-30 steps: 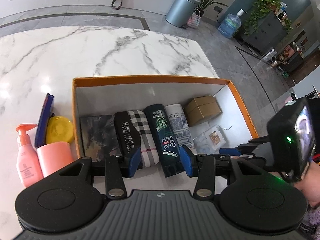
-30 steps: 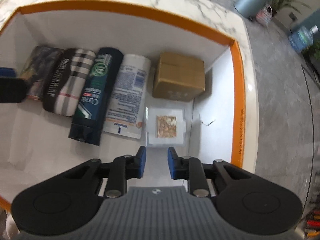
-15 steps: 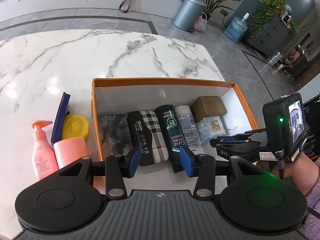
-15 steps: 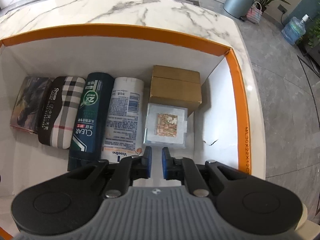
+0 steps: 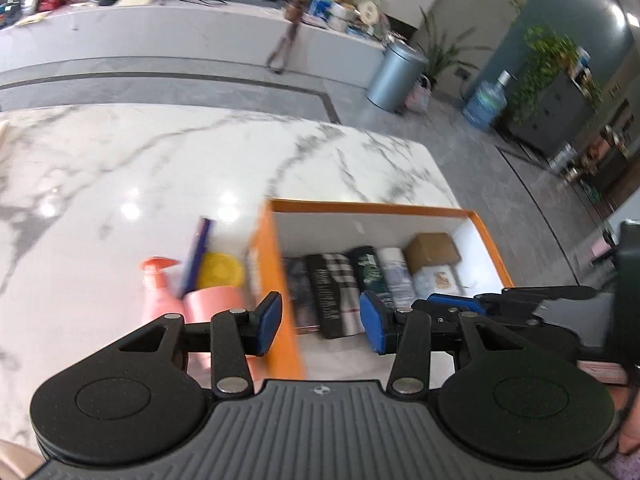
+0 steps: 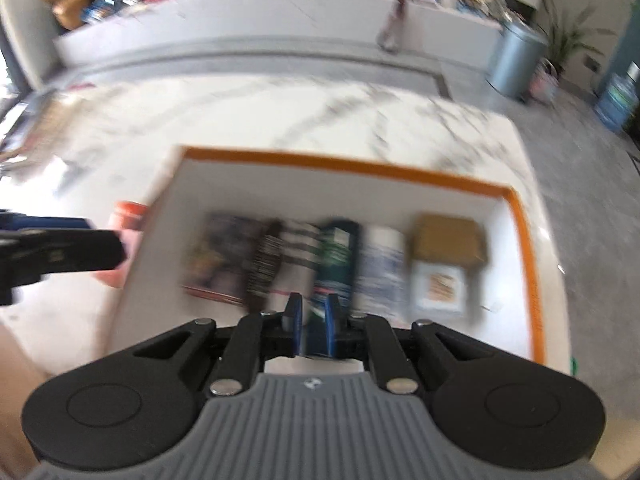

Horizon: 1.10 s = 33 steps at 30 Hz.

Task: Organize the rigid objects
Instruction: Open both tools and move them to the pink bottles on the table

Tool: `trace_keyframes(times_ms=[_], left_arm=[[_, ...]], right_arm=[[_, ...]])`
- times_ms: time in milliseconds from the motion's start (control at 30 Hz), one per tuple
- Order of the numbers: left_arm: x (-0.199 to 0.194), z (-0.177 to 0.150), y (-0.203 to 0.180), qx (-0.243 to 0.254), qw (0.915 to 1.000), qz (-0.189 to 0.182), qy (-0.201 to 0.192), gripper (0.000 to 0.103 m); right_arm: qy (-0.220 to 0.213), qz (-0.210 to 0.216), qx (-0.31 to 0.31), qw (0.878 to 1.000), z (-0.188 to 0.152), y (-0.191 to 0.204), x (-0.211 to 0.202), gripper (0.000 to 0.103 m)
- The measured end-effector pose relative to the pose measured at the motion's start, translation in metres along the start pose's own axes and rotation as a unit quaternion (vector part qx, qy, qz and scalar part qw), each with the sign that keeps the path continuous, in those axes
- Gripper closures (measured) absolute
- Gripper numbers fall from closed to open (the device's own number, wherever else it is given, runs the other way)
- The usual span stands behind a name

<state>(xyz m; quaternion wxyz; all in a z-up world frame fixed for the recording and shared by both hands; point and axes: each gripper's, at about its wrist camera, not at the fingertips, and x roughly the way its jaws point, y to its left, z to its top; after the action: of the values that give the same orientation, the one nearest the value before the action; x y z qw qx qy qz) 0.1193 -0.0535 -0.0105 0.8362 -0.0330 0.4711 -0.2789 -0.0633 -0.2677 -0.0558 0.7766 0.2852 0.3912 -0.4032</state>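
Note:
An orange-rimmed white box [image 5: 372, 209] [image 6: 360, 168] holds a dark flat pack [image 6: 216, 256], a plaid case [image 5: 334, 292], a dark green bottle [image 6: 336, 256], a white bottle [image 6: 380, 268], a brown carton [image 5: 432, 246] and a small clear case [image 6: 438, 284]. Left of the box stand a pink pump bottle [image 5: 154, 288], a pink cup [image 5: 214, 300], a yellow lid [image 5: 222, 270] and a blue flat item [image 5: 198, 252]. My left gripper [image 5: 320, 322] is open and empty above the box's left wall. My right gripper [image 6: 311, 322] is nearly shut and empty, above the box's near side.
The box sits on a white marble table [image 5: 160, 168]. The table's right edge drops to a grey floor with a metal bin [image 5: 396, 76] and a water jug [image 5: 486, 104]. A long counter [image 5: 160, 36] runs behind.
Both grippers have pulled back and up from the box, and the views are blurred by motion. The right gripper's jaws have closed from a wider gap. The left gripper has shifted left.

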Motion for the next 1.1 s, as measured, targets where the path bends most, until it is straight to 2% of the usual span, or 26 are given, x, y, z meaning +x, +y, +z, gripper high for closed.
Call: trace_keyframes(times_ms=[167,267,433,600,800,1100], left_arm=[[-0.024,-0.012,0.044,-0.041,0.9986,0.030,-0.012,0.052],[-0.033,-0.020,0.070,-0.066,0.9972,0.034,-0.011,0.052],[-0.033,-0.025,0.100,-0.086,0.9956,0.036,-0.005,0.052],[-0.013,-0.021,0.121,-0.098,0.9949,0.023,0.007,0.052],[0.020,-0.011,0.140,-0.116,0.9929,0.004,0.027,0.052],[0.086,0.004,0.177,-0.176,0.9828,-0.012,0.055,0.052]], right_arm=[[-0.044,0.054,-0.029,0.997,0.015,0.043,-0.015,0.092],[-0.066,0.083,-0.050,0.993,0.020,0.071,-0.021,0.092],[-0.055,0.107,-0.092,0.989,0.028,0.119,-0.007,0.092],[-0.029,0.089,-0.134,0.987,0.026,0.151,0.019,0.091],[-0.008,0.045,-0.149,0.988,0.035,0.159,0.050,0.091],[0.018,0.008,-0.181,0.983,0.053,0.172,0.084,0.088]])
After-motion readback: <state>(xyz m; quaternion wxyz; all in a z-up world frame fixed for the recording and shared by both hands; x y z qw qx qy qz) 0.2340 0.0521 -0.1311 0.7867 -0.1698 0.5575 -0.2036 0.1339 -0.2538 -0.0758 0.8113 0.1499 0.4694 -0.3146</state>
